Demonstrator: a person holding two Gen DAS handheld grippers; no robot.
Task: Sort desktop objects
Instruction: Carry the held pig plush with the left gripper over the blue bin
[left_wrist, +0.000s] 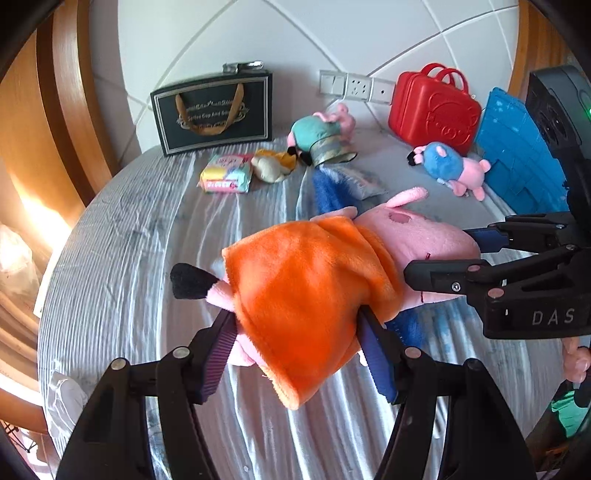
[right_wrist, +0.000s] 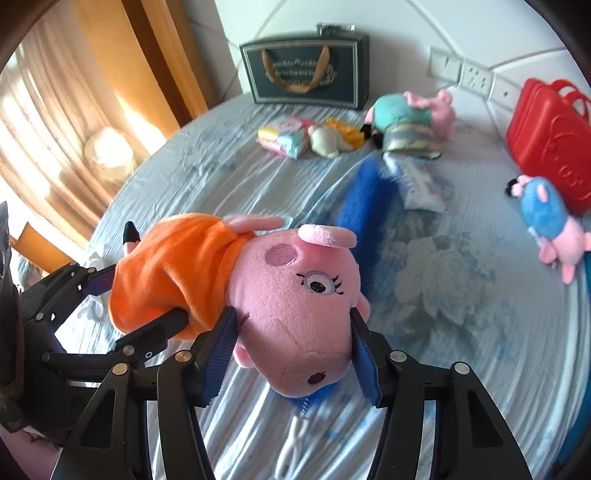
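Above the wrinkled bedsheet (left_wrist: 122, 240) we carry the pig toy (left_wrist: 314, 291) between both grippers: the left gripper (left_wrist: 297, 334) pinches its orange dress, the right gripper (right_wrist: 293, 349) pinches its pink head. We should keep both squeezes even and move together, so the soft body neither stretches nor slips. Both grippers point steeply downward.

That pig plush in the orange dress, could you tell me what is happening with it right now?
A person is holding the pig plush with two handheld grippers at once, above the cloth-covered table. The left gripper is clamped on its orange-dressed body, and the right gripper is clamped on its pink head. Two smaller pig plushes, a red case and a dark gift bag sit further back.
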